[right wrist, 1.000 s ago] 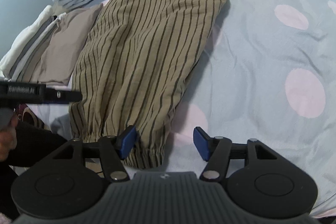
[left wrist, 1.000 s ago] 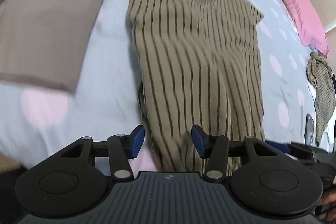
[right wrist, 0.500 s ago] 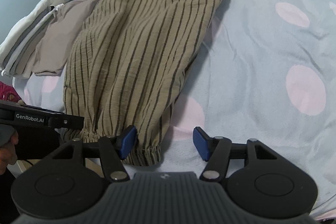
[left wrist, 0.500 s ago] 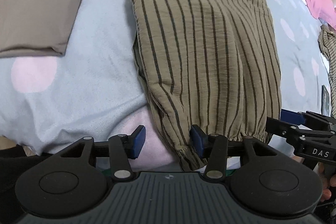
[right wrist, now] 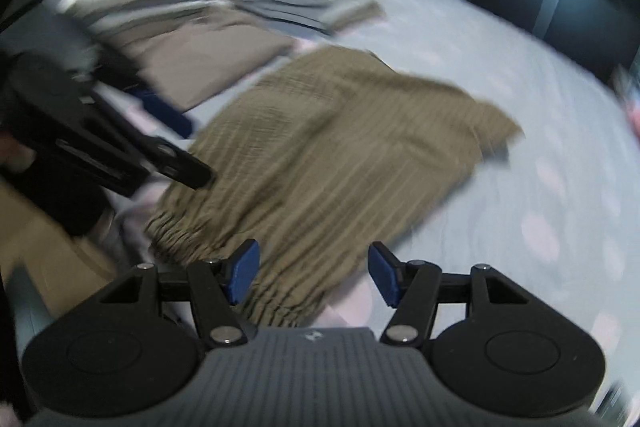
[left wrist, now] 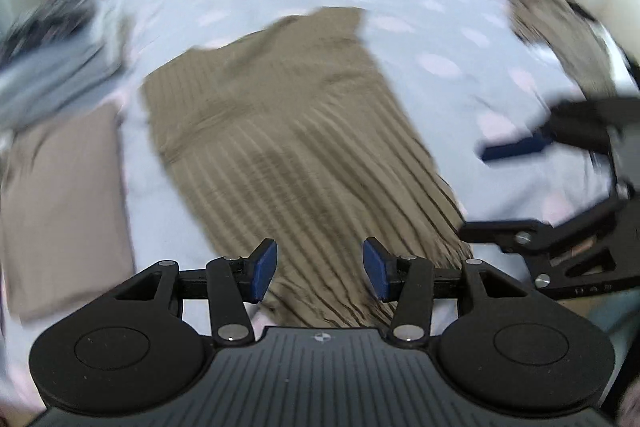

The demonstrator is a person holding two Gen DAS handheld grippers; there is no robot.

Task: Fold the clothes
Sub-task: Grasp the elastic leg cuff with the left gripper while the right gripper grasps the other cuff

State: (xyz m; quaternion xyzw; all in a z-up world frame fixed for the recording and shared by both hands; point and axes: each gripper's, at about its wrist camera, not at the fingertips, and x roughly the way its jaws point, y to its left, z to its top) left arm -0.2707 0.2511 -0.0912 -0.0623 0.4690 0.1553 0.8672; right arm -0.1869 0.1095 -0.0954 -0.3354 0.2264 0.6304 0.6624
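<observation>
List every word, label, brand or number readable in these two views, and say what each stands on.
No text reads for certain; both views are motion-blurred.
Faint pale marks on the right gripper body, at the left wrist view's right edge: too blurred to read.
A small round emblem, not lettering, on each camera mount.
Striped garment, bedsheet: no text.

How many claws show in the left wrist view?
2: the left claw sits open at bottom centre over the striped garment; the right claw enters from the right edge, blurred.
</observation>
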